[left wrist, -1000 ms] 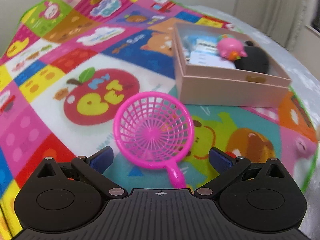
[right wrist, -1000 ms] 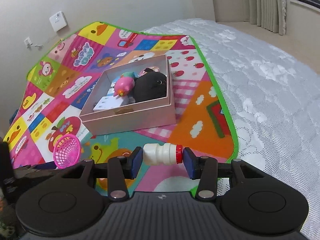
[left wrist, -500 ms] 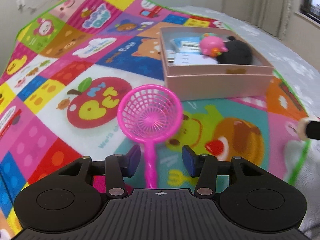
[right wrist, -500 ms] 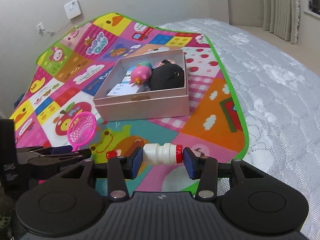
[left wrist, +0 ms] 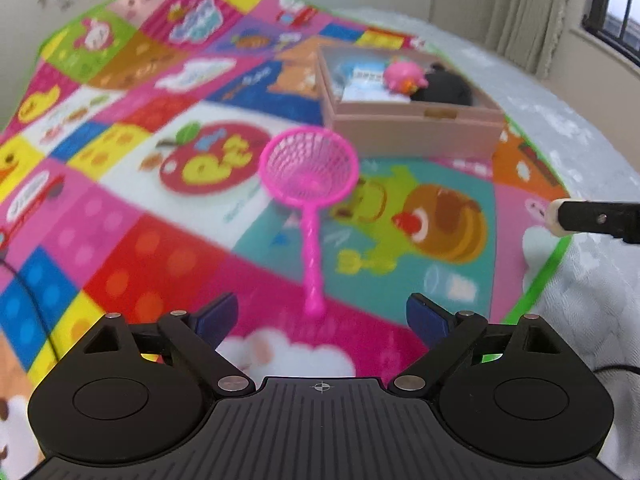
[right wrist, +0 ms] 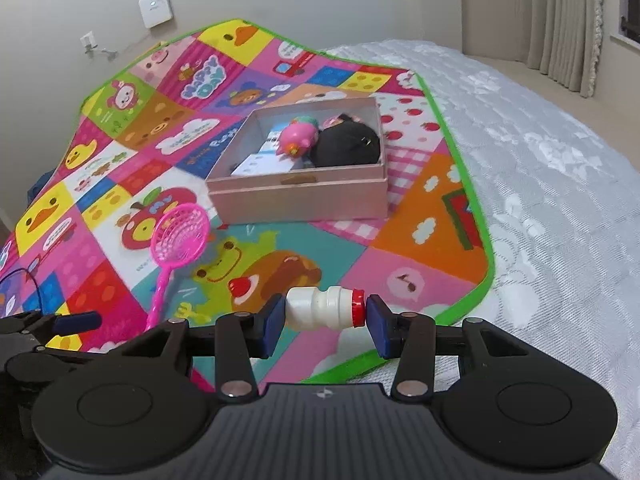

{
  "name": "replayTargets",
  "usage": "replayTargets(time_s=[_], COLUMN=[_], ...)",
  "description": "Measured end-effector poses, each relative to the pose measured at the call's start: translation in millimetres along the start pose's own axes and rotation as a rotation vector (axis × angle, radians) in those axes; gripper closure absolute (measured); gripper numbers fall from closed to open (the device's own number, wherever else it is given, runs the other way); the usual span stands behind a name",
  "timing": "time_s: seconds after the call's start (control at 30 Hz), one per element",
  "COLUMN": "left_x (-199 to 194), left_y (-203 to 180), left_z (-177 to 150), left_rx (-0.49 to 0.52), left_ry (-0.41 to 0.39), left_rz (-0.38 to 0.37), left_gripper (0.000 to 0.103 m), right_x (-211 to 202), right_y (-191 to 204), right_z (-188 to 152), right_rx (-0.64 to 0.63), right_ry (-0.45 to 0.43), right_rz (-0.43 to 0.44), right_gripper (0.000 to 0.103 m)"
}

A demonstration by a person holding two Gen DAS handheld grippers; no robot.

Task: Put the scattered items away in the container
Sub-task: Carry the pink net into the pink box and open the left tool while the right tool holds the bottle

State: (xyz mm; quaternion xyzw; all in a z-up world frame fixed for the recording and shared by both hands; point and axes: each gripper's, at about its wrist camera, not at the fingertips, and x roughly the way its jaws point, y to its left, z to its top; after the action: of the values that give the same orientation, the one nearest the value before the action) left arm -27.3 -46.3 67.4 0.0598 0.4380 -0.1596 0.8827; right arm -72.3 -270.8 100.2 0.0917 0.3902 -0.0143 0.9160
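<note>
A pink toy net point(left wrist: 308, 168) lies on the colourful play mat point(left wrist: 132, 240), hoop towards the pink box point(left wrist: 416, 132). My left gripper point(left wrist: 320, 312) hovers over the handle's near end. Its jaws are opening wide, and the blue pads point(left wrist: 218, 314) do not touch the handle. My right gripper point(right wrist: 324, 312) is shut end to end on a small white bottle with a red cap point(right wrist: 320, 307), held above the mat's near corner. In the left wrist view the right gripper point(left wrist: 592, 220) enters from the right. The net point(right wrist: 180, 236) and box point(right wrist: 296, 200) also show in the right wrist view.
The box holds a pink toy pig point(right wrist: 296, 140), a black plush point(right wrist: 348, 148) and white and blue cards point(right wrist: 264, 164). The mat lies on a white quilted bed point(right wrist: 540, 184). A wall with a switch plate point(right wrist: 156, 6) stands behind, and curtains point(right wrist: 568, 20) hang at the right.
My left gripper has drawn back and up from the net, so its whole handle now shows. Its jaws narrowed around the handle, then spread wide again. The right gripper drifted sideways, still holding the bottle.
</note>
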Motion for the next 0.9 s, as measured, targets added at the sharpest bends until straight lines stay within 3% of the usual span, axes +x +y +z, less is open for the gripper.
replayTargets(time_s=[0.17,0.37,0.57,0.7,0.9], left_x=[-44,-53,-14,15,71], left_y=[19,41,41,27,-3], left_z=[23,54,56,51,59], left_rx=[0.144,0.151,0.081,0.098,0.182], left_ry=[-0.046,-0.085,-0.097,-0.098,-0.062], left_rz=[-0.035,-0.086,-0.139,-0.170,-0.045], left_gripper=[0.002,0.001,0.000,0.000,0.000], right_x=[11,12,25,38,54], right_y=[11,22,20,13,-7], right_z=[-9,5,22,23,16], right_rx=[-0.023,-0.082,-0.137,-0.144,-0.121], right_ry=[0.002,-0.040,-0.052,-0.029,0.016], right_rz=[0.007,-0.003,-0.017,-0.012,-0.005], right_gripper=[0.059,0.059,0.059,0.059,0.059])
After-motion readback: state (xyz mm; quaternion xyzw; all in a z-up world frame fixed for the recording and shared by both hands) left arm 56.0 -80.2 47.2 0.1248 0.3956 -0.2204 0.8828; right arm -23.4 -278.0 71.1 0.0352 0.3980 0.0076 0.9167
